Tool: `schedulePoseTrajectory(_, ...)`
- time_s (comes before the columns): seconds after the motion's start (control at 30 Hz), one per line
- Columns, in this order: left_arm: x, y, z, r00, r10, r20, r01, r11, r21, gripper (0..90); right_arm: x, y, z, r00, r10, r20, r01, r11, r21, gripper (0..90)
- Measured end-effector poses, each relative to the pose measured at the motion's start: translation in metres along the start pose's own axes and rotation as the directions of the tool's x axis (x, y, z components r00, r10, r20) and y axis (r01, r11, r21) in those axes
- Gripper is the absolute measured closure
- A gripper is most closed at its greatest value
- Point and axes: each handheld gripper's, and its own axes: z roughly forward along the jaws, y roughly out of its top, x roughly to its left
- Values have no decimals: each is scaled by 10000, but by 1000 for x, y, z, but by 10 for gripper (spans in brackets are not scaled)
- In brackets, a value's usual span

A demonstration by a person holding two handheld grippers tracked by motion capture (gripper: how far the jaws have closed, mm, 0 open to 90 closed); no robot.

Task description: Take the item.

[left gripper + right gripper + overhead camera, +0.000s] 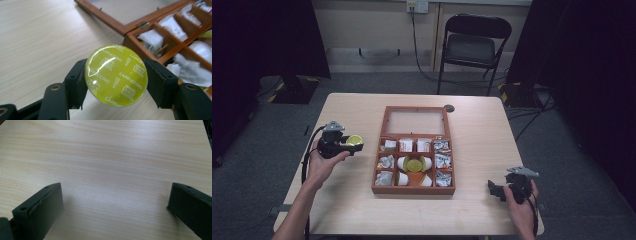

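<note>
On the wooden table lies an open compartment box. Just left of it, the left gripper clamps a yellow-green cappuccino capsule above the tabletop. The right gripper rests spread, empty.

Your forearms are bare, with no sleeves showing. Your left gripper is black, topped by a grey three-cornered plate, with a black cable trailing from it along your arm. Up close, its jaws are flat black blocks with small round screw holes and brass-coloured pivot pins. Your right gripper matches: black body, grey plate, matte rubbery black fingers.
</note>
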Motion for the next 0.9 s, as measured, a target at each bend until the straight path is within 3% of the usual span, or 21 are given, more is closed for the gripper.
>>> schedulePoseTrajectory(0.2,9,-11,9,9989,-458,-27,459,9987,223,389,0,0,0,10000,1,1,-1,10000,0,0)
schedulePoseTrajectory(0.4,10,-15,18,9982,-590,51,586,9965,596,389,1,0,0,10000,31,27,-31,10000,1,0)
schedulePoseTrajectory(0.6,6,-17,26,9996,-281,-53,285,9946,1002,388,1,0,0,10000,24,20,-24,10000,-4,0)
schedulePoseTrajectory(0.8,7,-22,35,9996,-226,-159,246,9897,1412,388,1,0,0,10000,30,13,-30,10000,1,0)
schedulePoseTrajectory(0.9,6,-23,35,9993,-323,-211,349,9897,1392,387,1,0,0,10000,21,14,-21,10000,-1,0)
